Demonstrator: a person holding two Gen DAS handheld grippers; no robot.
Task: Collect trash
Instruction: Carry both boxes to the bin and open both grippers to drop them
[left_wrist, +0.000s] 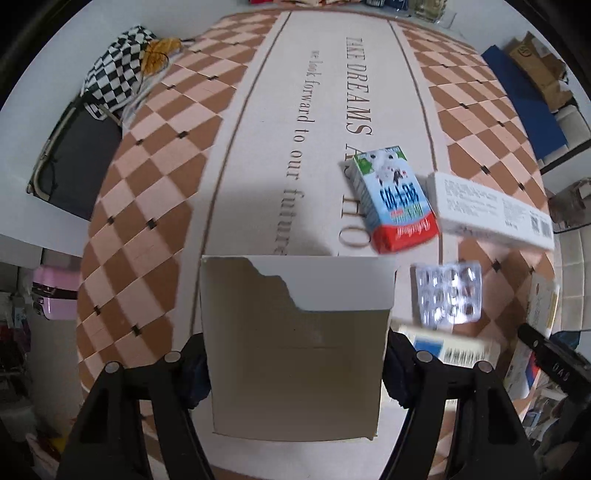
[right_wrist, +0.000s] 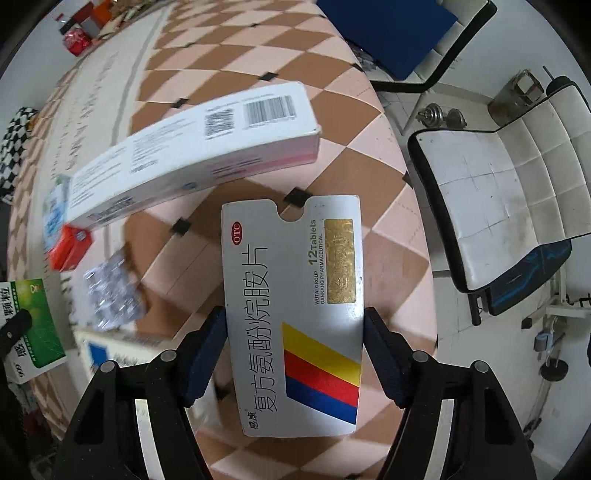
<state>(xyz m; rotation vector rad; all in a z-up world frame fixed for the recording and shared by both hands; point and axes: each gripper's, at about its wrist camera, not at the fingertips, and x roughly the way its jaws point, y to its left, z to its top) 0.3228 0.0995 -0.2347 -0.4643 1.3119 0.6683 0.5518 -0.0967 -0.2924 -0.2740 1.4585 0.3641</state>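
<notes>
My left gripper (left_wrist: 295, 365) is shut on an open white cardboard box (left_wrist: 295, 343) with a torn flap, held above the checkered table (left_wrist: 147, 206). My right gripper (right_wrist: 295, 354) is shut on a flat grey medicine box (right_wrist: 295, 314) with yellow, red and blue stripes. On the table lie a milk carton (left_wrist: 395, 199), a long white box (left_wrist: 491, 210) that also shows in the right wrist view (right_wrist: 192, 151), a silver blister pack (left_wrist: 448, 293) (right_wrist: 112, 299) and a blue-and-white box (left_wrist: 450, 347).
A checkered bag (left_wrist: 118, 70) sits at the table's far left. A green-and-white box (right_wrist: 29, 328) is at the left in the right wrist view. A white chair (right_wrist: 495, 199) and a blue panel (right_wrist: 391, 33) stand beside the table. A pink case (left_wrist: 55, 295) is on the floor at left.
</notes>
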